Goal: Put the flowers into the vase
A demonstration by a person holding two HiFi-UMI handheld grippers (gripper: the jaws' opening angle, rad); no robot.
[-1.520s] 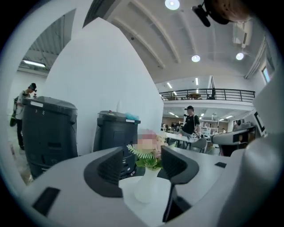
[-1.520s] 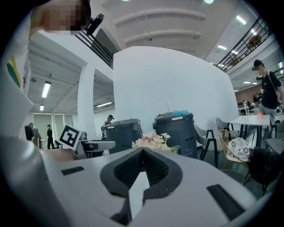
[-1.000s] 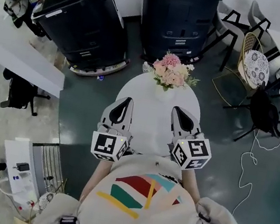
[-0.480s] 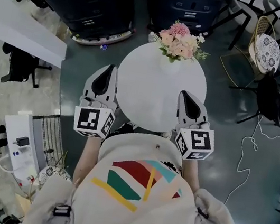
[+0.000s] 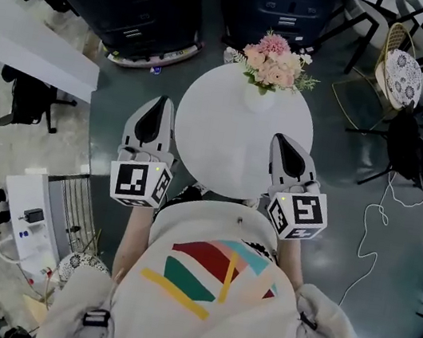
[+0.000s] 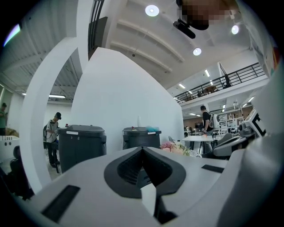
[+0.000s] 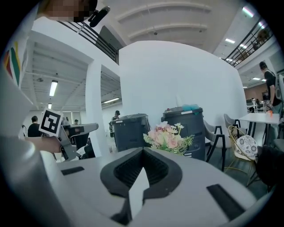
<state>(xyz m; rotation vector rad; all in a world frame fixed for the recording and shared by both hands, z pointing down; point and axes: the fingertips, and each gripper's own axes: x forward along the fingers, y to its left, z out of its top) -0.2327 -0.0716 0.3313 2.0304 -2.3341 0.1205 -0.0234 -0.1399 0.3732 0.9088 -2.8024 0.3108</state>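
Already flowers point(image 5: 272, 62) in vase point(image 5: 258, 100) on table point(image 5: 223, 146), left gripper point(image 5: 158, 106) closed, right gripper point(image 5: 282, 143) closed.

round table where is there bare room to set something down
Nearly the whole round table is bare: the middle and the near half, flanked by the left gripper just off its left rim and the right gripper at its right rim. Only the far edge is crowded, by the flowers. Both grippers are shut and empty.

The left hand-held gripper point(image 5: 158, 106) and right hand-held gripper point(image 5: 281, 142) point forward side by side, jaws together, empty.
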